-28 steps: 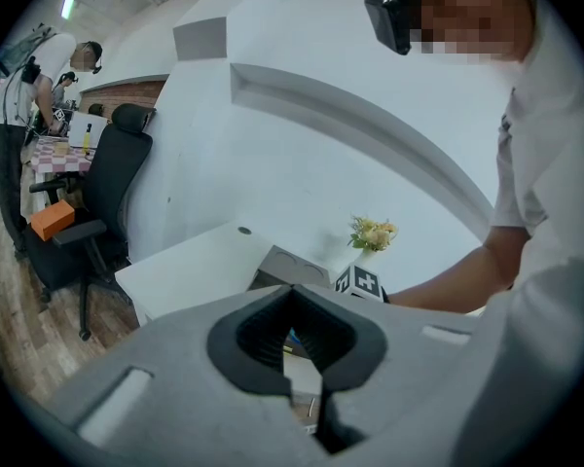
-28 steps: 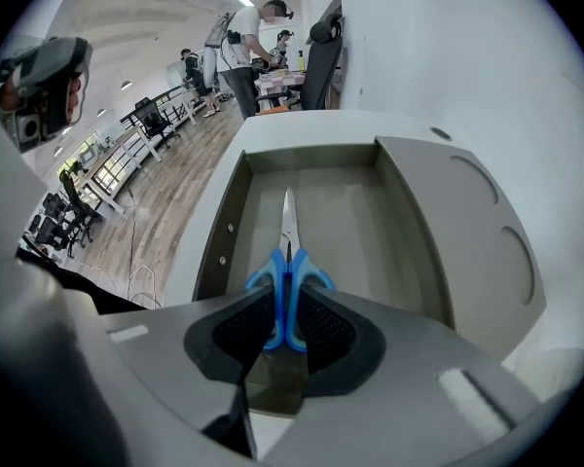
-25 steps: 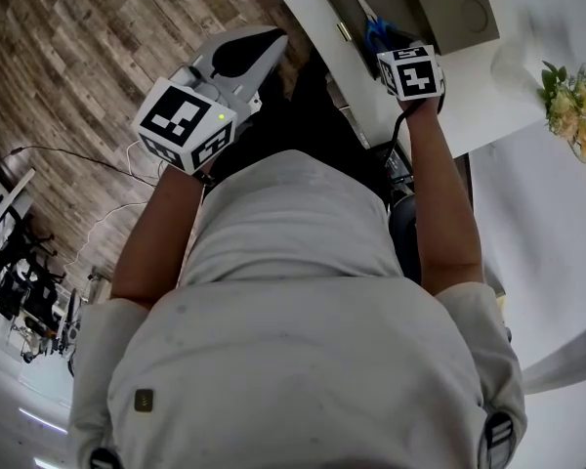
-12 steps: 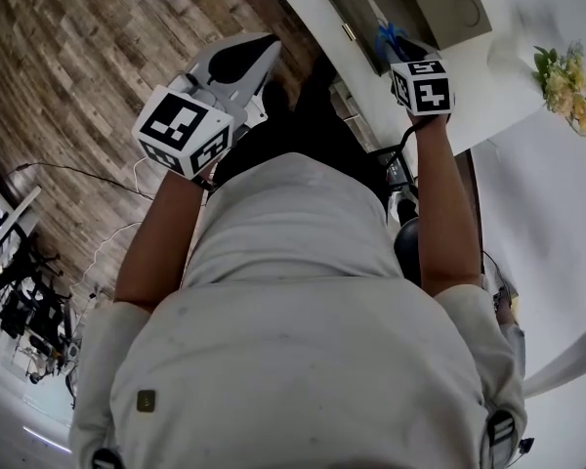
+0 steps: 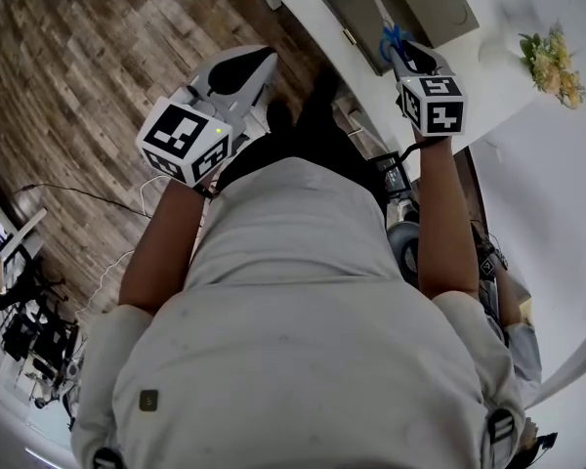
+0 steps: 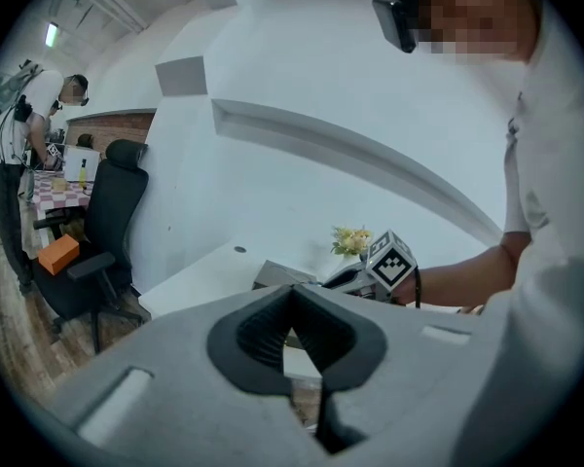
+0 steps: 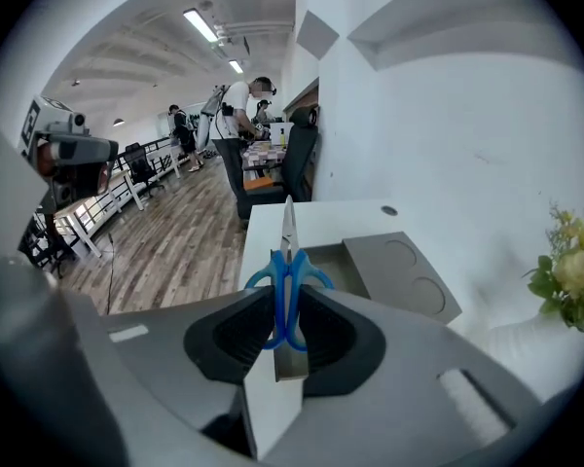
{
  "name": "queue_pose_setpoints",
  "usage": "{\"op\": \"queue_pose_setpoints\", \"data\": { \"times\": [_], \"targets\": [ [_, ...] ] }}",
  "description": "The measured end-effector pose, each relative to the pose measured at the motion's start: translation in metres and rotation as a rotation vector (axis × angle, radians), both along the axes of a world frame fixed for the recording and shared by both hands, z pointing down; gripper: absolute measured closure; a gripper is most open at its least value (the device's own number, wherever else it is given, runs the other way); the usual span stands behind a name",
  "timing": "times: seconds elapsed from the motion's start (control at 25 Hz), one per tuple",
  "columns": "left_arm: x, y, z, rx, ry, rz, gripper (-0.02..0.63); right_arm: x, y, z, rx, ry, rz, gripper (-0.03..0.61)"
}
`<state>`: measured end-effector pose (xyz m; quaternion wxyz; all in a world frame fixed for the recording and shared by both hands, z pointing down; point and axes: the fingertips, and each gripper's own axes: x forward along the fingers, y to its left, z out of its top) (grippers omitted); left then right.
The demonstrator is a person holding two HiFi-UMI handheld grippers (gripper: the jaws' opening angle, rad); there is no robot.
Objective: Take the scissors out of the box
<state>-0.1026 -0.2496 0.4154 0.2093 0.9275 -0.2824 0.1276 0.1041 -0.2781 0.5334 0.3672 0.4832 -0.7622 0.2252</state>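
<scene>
A person is holding a pair of scissors [image 7: 286, 278] in the right tongs [image 7: 284, 331], which are clamping the blue plastic handles side to side. The closed metal blades are pointing forward past the tips, out over the open grey box [image 7: 375, 272] on the white table [image 7: 263, 224]. The scissors are hanging above the box's tray and, as far as the views show, touching none of it. They are likely to handle as a light, stiff tool with smooth blades and a sharp point. That makes the looped handles the sensible place to take hold, since squeezing them is also keeping the blades together. Gripped at one end only, the scissors could swing in the pads if jolted. The right forearm is stretching straight out toward the box with the tongs tipping downward. The left arm is bending at the elbow and carrying the left tongs [image 6: 292, 331] well to the left of the box, short of the table edge. Their tips are meeting and have nothing between them. A bunch of flowers [image 7: 565, 272] is standing to the right of the box.
</scene>
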Motion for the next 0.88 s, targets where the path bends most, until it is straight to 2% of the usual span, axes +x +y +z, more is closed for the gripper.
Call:
{"op": "queue_pose_setpoints", "data": {
  "times": [0.44,0.64,0.88],
  "targets": [
    [-0.028,0.009,-0.045,0.117,0.038,-0.006,0.609,-0.025,0.024,-0.106,0.194,-0.100,0.042,0.480],
    [-0.042,0.022,-0.077,0.144,0.097,0.007,0.609,-0.040,0.047,-0.141,0.255,-0.127,0.064,0.480],
    [-0.041,0.032,-0.097,0.197,0.088,0.034,0.609,-0.041,0.073,-0.169,0.313,-0.135,0.081,0.480]
  ]
}}
